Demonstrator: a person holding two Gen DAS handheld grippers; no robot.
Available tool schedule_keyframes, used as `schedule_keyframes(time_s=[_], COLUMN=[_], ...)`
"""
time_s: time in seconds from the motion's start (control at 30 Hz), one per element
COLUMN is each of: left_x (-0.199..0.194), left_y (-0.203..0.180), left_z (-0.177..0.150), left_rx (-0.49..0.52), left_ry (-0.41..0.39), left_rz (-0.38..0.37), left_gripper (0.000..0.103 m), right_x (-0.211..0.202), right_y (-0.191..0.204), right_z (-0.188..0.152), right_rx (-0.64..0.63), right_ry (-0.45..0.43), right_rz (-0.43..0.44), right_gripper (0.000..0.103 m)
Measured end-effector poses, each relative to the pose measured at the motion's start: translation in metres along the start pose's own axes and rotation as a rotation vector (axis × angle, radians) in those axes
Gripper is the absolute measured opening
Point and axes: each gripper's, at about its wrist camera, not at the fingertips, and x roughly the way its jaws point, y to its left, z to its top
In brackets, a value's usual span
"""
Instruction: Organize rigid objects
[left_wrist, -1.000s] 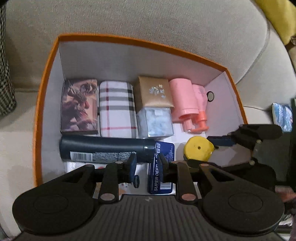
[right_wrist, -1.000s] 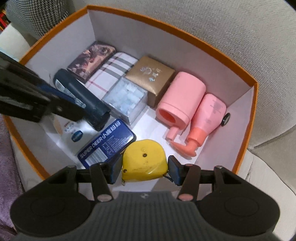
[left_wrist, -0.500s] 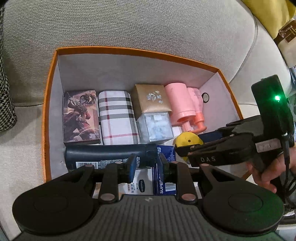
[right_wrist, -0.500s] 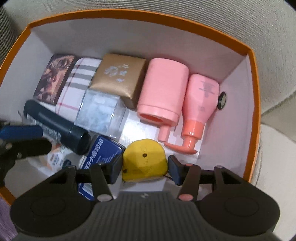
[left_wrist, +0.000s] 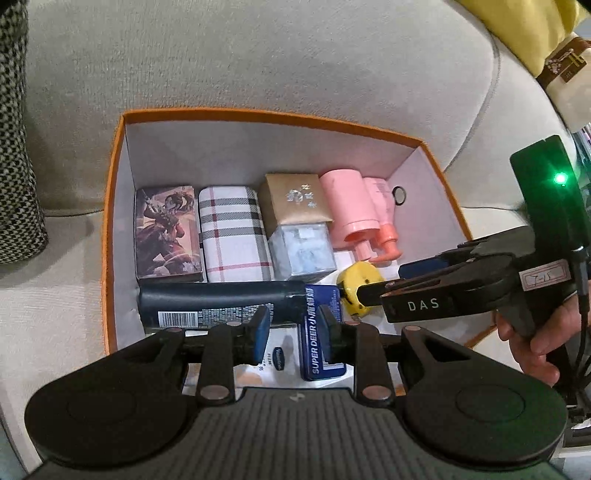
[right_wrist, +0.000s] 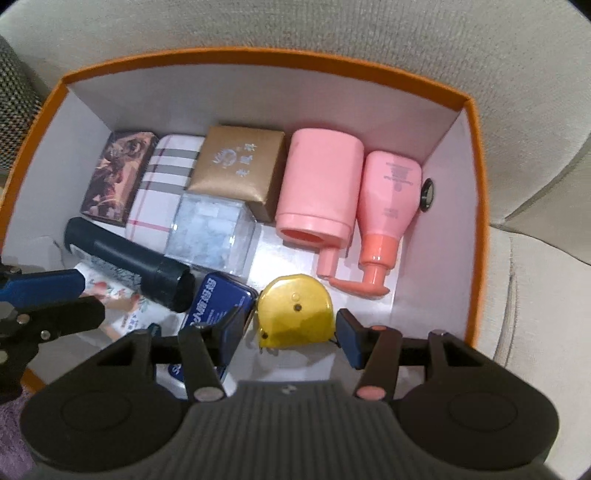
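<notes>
An orange box (right_wrist: 476, 192) on a beige sofa holds several rigid items. A yellow tape measure (right_wrist: 295, 312) lies on the box floor near the front; it also shows in the left wrist view (left_wrist: 352, 282). My right gripper (right_wrist: 291, 334) is open, with its pads apart on either side of the tape measure and a gap at each side. My left gripper (left_wrist: 293, 330) is open and empty, raised over the box's near edge above a blue tin (left_wrist: 321, 332) and a dark tube (left_wrist: 221, 304).
In the box: a picture box (right_wrist: 118, 177), a plaid case (right_wrist: 166, 184), a gold box (right_wrist: 236, 170), a clear box (right_wrist: 210, 234), two pink pump bottles (right_wrist: 321, 192). A checked cushion (left_wrist: 14, 147) lies left. Sofa cushions surround the box.
My right gripper has opened and let go of the yellow tape measure, which now rests on the box floor. My left gripper has pulled back and up from the box.
</notes>
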Motion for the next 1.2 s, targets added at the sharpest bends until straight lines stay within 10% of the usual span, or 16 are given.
schedule_keyframes(time_s=[0.27,0.73,1.2], left_x=[-0.049,-0.151,-0.164], left_y=[-0.020,-0.043,-0.048], left_z=[-0.013,-0.057,-0.129], left_rx=[0.046,0.105,0.097], left_ry=[-0.174,-0.622,-0.711], left_rz=[0.067,0.253,0.439], left_gripper=[0.056,0.092,0.103], right_x=[-0.063,-0.181,-0.195], right_y=[0.009,0.039,0.059], right_z=[-0.028,-0.116,-0.197], right_rx=[-0.025,-0.066,0.062], right_ry=[-0.138,-0.648,-0.854], right_rz=[0.024,-0.023,-0.062], right_gripper=[0.068,0.091,0.101])
